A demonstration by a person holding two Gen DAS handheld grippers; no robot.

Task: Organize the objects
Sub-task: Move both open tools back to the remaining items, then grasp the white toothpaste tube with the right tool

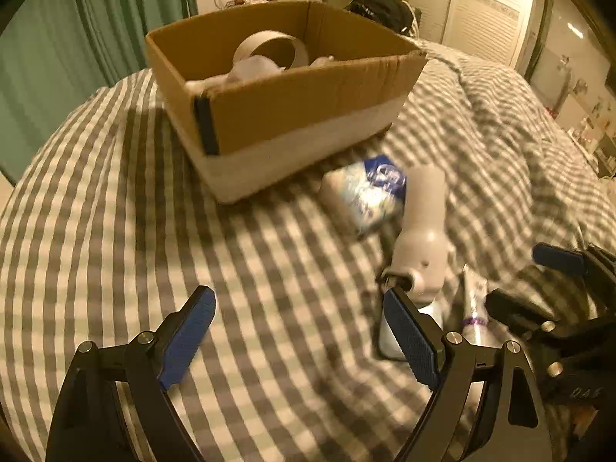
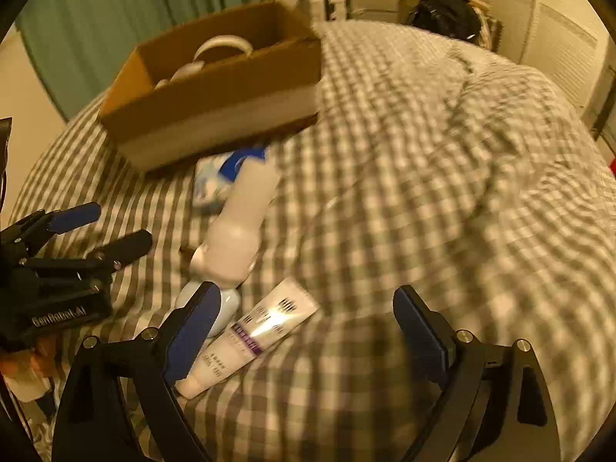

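Objects for sorting lie on a grey-and-white checked bedspread (image 1: 115, 200), and I note each by its place relative to my two claws. My left gripper (image 1: 298, 337) has its blue-padded fingers spread wide apart with only bedspread between them. Its right finger (image 1: 412, 338) stands just in front of a white handheld device (image 1: 421, 231), which lies ahead and to the right of this claw; I cannot tell whether the finger touches it. Beyond that device, further ahead, lies a blue-and-white packet (image 1: 369, 196), touching or just beside the device's far end. Straight ahead and well beyond the left claw stands a cardboard box (image 1: 308, 115), open-topped, holding a pale ring-shaped item (image 1: 269, 48) and other pale items that I cannot identify. My right gripper (image 2: 308, 333) is likewise spread wide and holds nothing. A white tube (image 2: 250, 337) with purple print lies just beside its left finger (image 2: 192, 335), inside the gap toward that side, apparently not clamped. The same white device extends ahead and left of this claw, and the box sits far ahead to the left. Both views are motion-blurred, so fine print on the tube and packet is illegible.
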